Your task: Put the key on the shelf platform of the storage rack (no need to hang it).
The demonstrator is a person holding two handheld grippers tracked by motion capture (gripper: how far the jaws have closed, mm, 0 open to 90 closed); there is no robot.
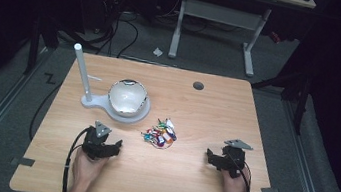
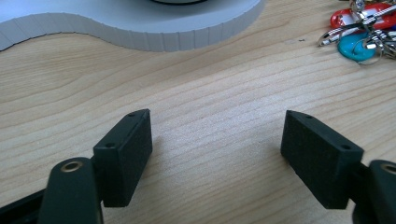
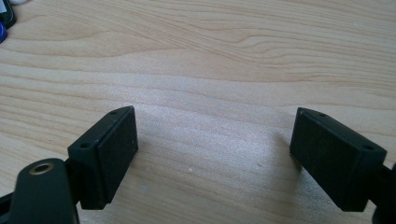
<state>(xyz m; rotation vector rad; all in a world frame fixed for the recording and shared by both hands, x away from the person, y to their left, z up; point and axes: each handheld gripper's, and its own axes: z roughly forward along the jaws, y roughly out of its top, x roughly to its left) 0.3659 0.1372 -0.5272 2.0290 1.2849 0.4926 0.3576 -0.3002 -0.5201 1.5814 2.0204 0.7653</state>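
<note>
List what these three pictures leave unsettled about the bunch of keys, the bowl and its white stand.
- Bunch of key tags: high view, too small to count; left gripper view, cut by the top and right edges.
- Bowl: high view, glare hides whether anything lies inside.
- White stand: left gripper view, its base is cut off by the top edge.

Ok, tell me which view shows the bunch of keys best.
The high view: the whole bunch of keys lies on the table between the two grippers, near the white stand. The left gripper view catches only its edge, red and teal tags, at top right. The right gripper view has dark and blue slivers at top left, too cropped to identify.
</note>
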